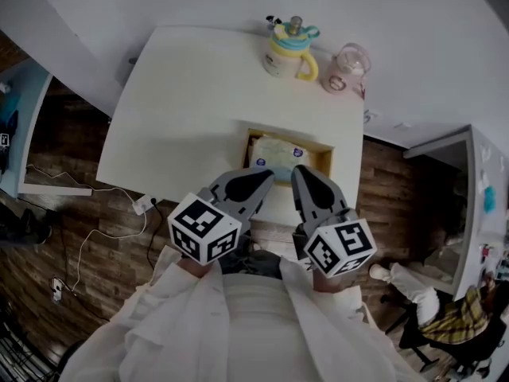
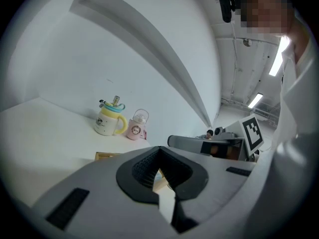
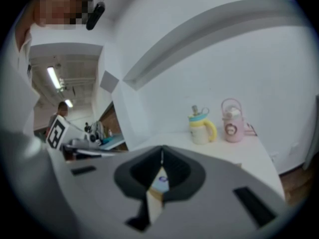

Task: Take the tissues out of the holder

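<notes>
In holder (image 1: 325, 162), tissues (image 1: 278, 153) just beyond left hand-held gripper (image 1: 260, 179), right hand-held gripper (image 1: 302, 173); both closed, empty

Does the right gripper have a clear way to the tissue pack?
Probably yes: the right gripper points at the open-topped holder, the tissue pack lies uncovered ahead, nothing between. Its shut jaws must open first.

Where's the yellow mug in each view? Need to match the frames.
Head view: yellow mug at top centre.
Left gripper view: left of centre, mid-height.
Right gripper view: right of centre, mid-height.
Shared landmark: pink bottle, just right of the mug in all three views.
</notes>
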### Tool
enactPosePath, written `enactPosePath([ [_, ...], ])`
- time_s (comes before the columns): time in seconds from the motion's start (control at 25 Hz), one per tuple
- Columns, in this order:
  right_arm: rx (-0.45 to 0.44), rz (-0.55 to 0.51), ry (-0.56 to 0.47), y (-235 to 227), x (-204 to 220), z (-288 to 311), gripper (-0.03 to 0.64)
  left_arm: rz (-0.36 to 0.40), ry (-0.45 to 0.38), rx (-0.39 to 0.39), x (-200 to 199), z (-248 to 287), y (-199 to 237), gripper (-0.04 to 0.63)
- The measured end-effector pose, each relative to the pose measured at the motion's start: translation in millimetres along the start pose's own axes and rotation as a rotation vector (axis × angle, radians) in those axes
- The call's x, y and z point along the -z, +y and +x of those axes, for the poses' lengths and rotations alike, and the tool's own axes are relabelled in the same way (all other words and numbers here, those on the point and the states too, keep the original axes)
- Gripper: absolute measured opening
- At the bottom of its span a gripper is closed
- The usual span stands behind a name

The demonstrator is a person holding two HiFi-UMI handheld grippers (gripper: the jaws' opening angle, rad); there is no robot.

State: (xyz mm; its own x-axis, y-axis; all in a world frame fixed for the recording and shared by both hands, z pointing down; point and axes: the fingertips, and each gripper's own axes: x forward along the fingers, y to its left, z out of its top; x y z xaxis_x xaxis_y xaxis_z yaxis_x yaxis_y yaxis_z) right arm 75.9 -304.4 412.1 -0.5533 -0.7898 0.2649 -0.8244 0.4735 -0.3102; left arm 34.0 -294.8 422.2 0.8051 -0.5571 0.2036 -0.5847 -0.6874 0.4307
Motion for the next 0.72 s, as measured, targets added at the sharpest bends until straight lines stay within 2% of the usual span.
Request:
enactPosePath([
  [0.32, 0.044, 0.032, 0.037, -7.0, 14.3, 8.5, 0.012, 0.004, 0.03, 0.056, 4.4, 10.0, 6.1, 0.012],
  [0.72, 0.013, 0.003, 0.091, -9.1, 14.9, 11.5, 0.012, -0.028, 0.02, 0.032, 3.8, 10.3, 5.1, 0.012],
])
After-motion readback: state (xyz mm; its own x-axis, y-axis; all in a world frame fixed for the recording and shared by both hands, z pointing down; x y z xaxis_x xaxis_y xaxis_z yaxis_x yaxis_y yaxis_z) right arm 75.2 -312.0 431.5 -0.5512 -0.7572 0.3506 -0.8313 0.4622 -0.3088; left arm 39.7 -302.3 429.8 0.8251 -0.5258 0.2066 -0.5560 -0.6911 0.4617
